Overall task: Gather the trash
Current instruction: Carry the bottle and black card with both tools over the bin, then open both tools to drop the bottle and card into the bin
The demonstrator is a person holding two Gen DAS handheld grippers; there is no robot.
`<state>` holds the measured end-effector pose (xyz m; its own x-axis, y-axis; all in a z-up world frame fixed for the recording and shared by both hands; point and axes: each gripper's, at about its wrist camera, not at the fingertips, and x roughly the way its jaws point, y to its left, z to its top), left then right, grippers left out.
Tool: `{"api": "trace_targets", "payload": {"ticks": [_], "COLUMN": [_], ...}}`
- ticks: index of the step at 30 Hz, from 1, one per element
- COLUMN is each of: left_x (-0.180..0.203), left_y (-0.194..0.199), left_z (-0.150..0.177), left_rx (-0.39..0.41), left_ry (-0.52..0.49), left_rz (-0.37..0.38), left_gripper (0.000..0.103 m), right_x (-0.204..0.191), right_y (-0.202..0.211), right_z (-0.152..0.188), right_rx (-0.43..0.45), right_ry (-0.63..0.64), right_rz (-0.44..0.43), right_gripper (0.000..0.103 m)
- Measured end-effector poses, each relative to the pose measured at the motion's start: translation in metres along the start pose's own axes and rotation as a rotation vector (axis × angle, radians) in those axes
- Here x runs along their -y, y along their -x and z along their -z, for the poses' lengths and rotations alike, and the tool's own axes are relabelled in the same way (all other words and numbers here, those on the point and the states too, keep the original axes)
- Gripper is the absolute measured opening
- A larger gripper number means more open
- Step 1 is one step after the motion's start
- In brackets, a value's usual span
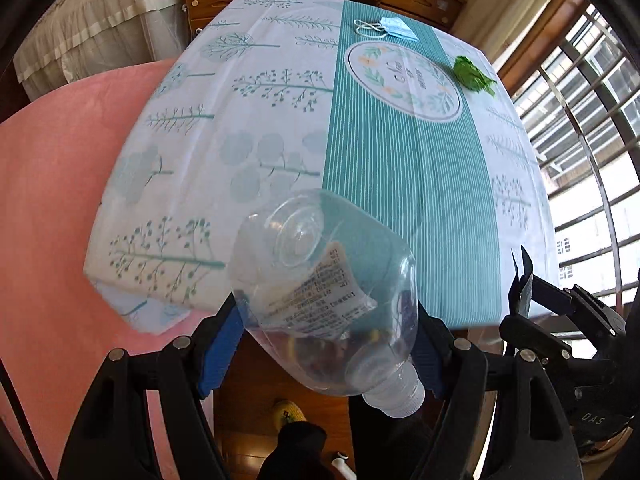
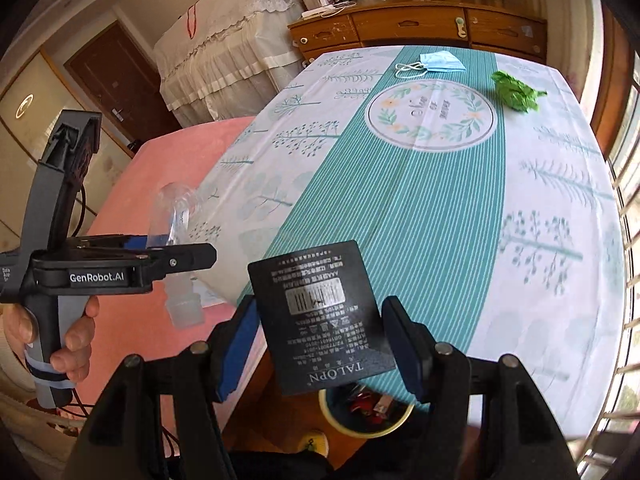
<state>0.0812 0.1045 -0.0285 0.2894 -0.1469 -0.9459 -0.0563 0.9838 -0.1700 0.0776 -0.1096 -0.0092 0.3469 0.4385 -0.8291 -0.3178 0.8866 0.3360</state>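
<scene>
Across the table (image 2: 440,208), a blue mask (image 2: 442,61) and a crumpled green wrapper (image 2: 516,91) lie at the far end. Your left gripper (image 1: 326,332) clamps a clear plastic bottle (image 1: 320,280), cap toward you, off the near edge. Your right gripper (image 2: 320,332) pinches a black card (image 2: 320,320) above a bin (image 2: 366,412).

Clear glossy plastic bottle (image 1: 320,304), matt black card (image 2: 320,320), smooth printed tablecloth (image 1: 400,180), varnished wooden cabinet (image 2: 400,24).
</scene>
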Motion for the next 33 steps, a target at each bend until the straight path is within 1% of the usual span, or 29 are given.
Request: {"api": "trace_targets", "payload": {"ticks": [3,6,9,13,16,21,24,28,31,32,33], "left_x": [-0.007,-0.005,0.005,0.021,0.029,0.034,0.031,0.02,0.01,0.007,0.003], "left_y": [0.004,0.002,-0.007,-0.038,-0.071,-0.141,-0.189,-0.256,-0.3,-0.313,-0.326], "left_z": [0.036,0.068,0.094,0.122,0.138,0.156,0.162,0.166,0.169,0.17,0.173], "left_rx": [-0.046,-0.084,-0.112,-0.17,-0.2,-0.207,-0.196,-0.219,-0.244,-0.253,-0.261], "left_ry": [-0.019,-0.048,-0.084,-0.112,-0.116,-0.124,-0.123,-0.088,-0.068,-0.062,-0.056], "left_rz": [0.012,0.025,0.038,0.067,0.089,0.104,0.101,0.122,0.104,0.093,0.081], "left_gripper": [0.074,0.074,0.074,0.074,0.074,0.074,0.074,0.074,0.075,0.076,0.082], "right_x": [-0.018,-0.027,-0.024,-0.005,0.018,0.06,0.084,0.115,0.137,0.143,0.149], "right_y": [0.0,-0.005,-0.013,-0.03,-0.054,-0.11,-0.148,-0.193,-0.221,-0.229,-0.237], "right_z": [0.04,0.075,0.106,0.144,0.169,0.203,0.218,0.236,0.242,0.244,0.246], "right_rx": [-0.047,-0.1,-0.148,-0.178,-0.187,-0.209,-0.219,-0.222,-0.214,-0.211,-0.211], "right_ry": [-0.042,-0.076,-0.134,-0.236,-0.328,-0.44,-0.463,-0.482,-0.503,-0.507,-0.511], "right_rz": [0.0,0.006,0.013,0.038,0.045,0.05,0.06,0.082,0.09,0.092,0.096], "right_gripper": [0.063,0.063,0.063,0.063,0.063,0.064,0.064,0.064,0.064,0.064,0.064]}}
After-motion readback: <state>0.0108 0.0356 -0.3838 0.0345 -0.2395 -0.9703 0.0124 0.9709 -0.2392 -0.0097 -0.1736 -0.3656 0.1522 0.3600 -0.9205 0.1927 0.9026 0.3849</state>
